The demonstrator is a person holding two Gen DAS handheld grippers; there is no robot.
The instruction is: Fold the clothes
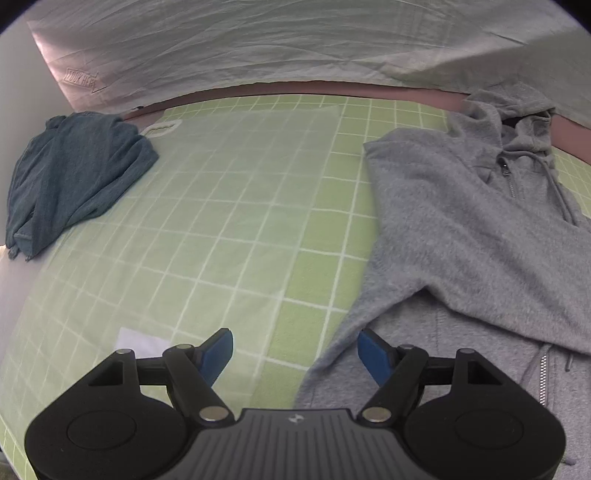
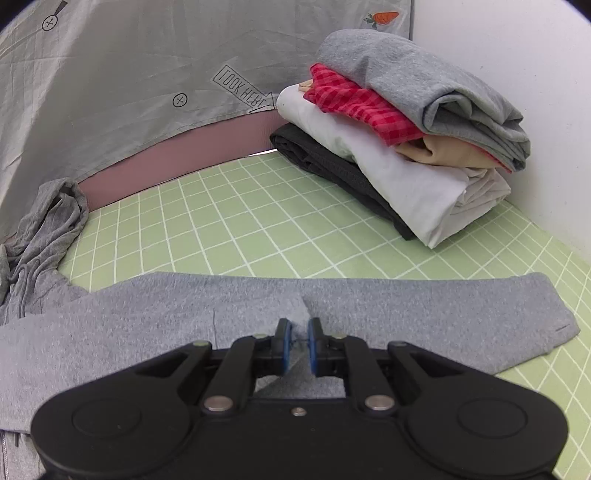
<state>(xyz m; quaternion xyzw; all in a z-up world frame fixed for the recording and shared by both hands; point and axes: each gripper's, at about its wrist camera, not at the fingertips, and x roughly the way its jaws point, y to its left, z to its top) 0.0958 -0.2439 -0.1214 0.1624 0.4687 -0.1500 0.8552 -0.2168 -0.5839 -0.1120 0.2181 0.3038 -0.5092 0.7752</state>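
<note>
A grey zip hoodie (image 1: 461, 221) lies spread on the green checked sheet (image 1: 229, 221) that covers the table, with its hood toward the back edge. In the right wrist view one sleeve (image 2: 424, 306) stretches flat across the sheet. The right gripper (image 2: 298, 341) has its blue fingers (image 2: 282, 339) nearly closed, and they pinch a small ridge of the sleeve cloth. The left gripper (image 1: 295, 354) stands wide open over the sheet, just beside the hoodie's edge, and holds nothing. A grey cloth (image 2: 110, 81) hangs behind the table; it carries a printed arrow label with the words "LOOK HERE" (image 2: 242, 90) and a small carrot picture (image 2: 384, 17). A stack of folded clothes (image 2: 406, 147) sits in the right corner. A crumpled dark teal garment (image 1: 74, 177) lies at the left.
</note>
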